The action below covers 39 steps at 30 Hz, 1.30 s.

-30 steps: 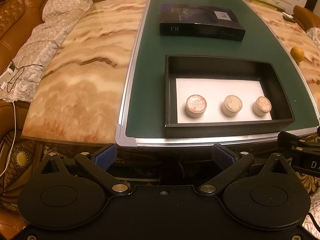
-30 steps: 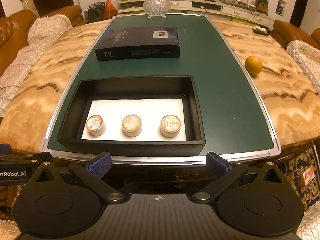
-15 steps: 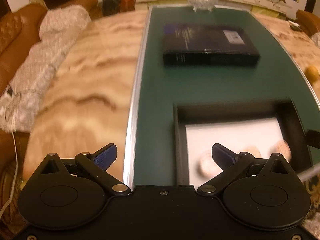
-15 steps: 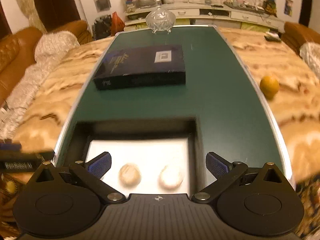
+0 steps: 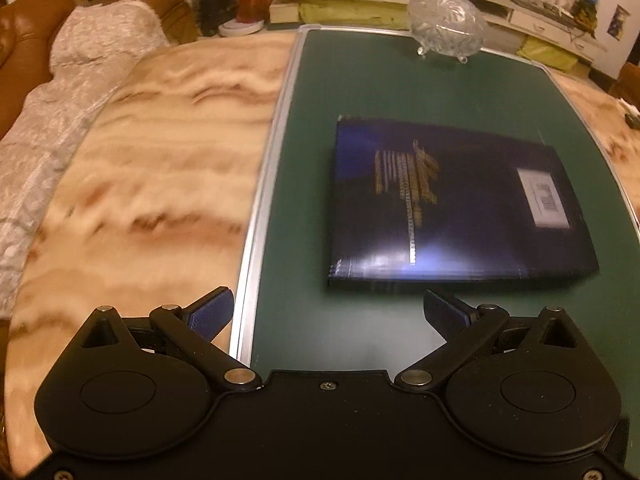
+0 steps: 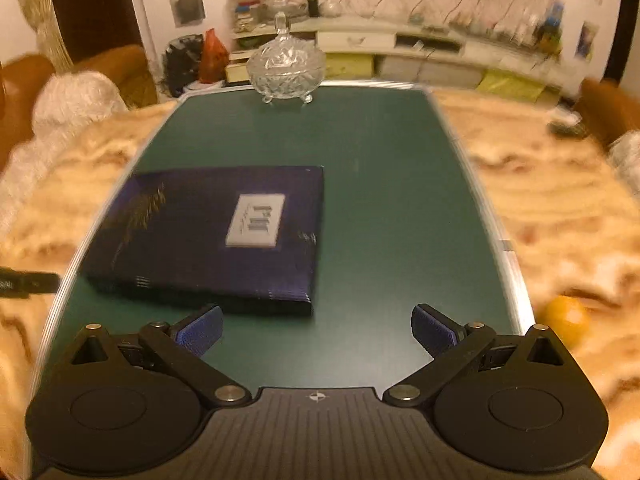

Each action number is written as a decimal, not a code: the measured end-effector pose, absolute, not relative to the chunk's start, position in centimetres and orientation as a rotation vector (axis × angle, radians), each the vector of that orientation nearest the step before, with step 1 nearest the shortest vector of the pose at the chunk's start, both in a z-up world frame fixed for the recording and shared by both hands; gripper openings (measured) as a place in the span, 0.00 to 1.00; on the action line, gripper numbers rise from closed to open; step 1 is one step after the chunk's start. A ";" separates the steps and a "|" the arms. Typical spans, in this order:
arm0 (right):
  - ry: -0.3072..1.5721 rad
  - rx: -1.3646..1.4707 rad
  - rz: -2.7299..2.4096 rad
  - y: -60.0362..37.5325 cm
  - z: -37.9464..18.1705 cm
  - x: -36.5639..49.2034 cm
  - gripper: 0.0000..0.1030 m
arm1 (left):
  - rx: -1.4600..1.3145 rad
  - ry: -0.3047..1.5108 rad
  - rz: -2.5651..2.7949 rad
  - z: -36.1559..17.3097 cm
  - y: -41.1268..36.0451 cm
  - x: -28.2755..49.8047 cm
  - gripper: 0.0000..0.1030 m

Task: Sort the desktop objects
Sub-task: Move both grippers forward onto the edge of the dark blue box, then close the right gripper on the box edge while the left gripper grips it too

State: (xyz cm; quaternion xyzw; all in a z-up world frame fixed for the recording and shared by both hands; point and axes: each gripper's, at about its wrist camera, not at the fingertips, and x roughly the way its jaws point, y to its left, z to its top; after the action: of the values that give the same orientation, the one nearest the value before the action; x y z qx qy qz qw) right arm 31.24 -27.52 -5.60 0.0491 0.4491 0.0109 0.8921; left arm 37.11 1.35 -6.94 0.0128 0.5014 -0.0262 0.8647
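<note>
Dark blue box lid (image 5: 452, 204), flat on green mat (image 5: 400, 88), now just ahead of left gripper (image 5: 328, 312) and right gripper (image 6: 316, 328); both spread wide, empty. Black tray with three jars gone from view: lid judged next. Beyond lid, lidded glass bowl (image 6: 285, 65); contents unclear.

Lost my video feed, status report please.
Left gripper and right gripper open, empty. Dark blue box lid flat on green mat, just ahead. Glass bowl far end; nothing between.
</note>
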 end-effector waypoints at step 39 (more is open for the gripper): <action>0.955 0.329 0.163 -28.7 -10.2 39.2 0.63 | -0.104 1.055 -0.226 -9.3 0.2 42.8 0.79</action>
State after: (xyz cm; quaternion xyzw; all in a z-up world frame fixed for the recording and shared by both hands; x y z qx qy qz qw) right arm 39.18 -28.70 -10.19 0.1575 0.4571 0.0780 0.8719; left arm 42.79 0.19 -9.31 -0.0493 0.5019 -0.1077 0.8568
